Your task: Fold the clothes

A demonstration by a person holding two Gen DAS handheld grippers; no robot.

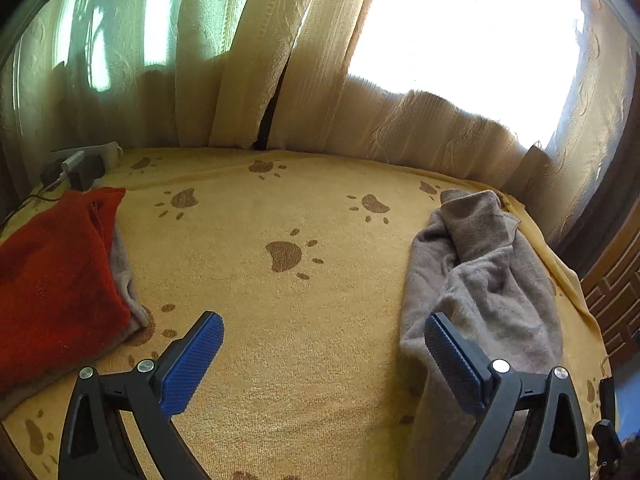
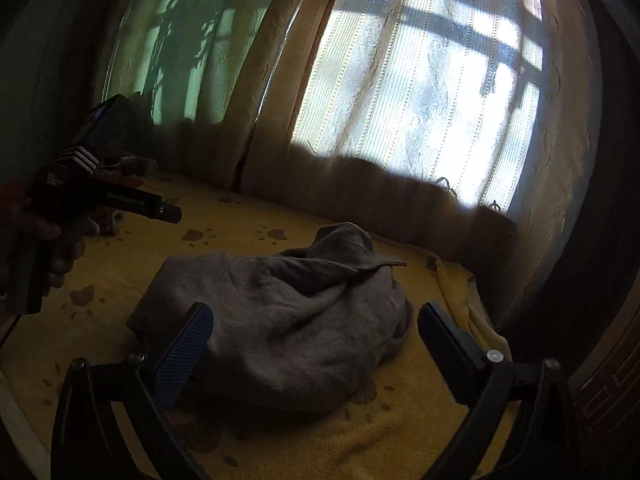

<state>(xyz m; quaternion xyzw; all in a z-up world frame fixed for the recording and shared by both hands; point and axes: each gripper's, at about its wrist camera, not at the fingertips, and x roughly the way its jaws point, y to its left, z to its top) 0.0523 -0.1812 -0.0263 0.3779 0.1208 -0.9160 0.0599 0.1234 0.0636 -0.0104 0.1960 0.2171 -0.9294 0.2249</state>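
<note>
A crumpled grey garment (image 1: 476,280) lies on the right of the yellow paw-print blanket (image 1: 288,208). My left gripper (image 1: 324,352) is open and empty above bare blanket, its right finger just over the garment's left edge. In the right wrist view the same grey garment (image 2: 288,320) lies bunched in the middle, and my right gripper (image 2: 316,344) is open and empty just above its near side. The left gripper's body (image 2: 100,196), held by a hand, shows at the left of the right wrist view.
A folded red garment (image 1: 56,276) lies on a grey one at the blanket's left. A power strip with plugs (image 1: 80,164) sits at the back left. Cream curtains (image 1: 280,80) hang along the far edge. A carved wooden panel (image 1: 616,292) stands at right.
</note>
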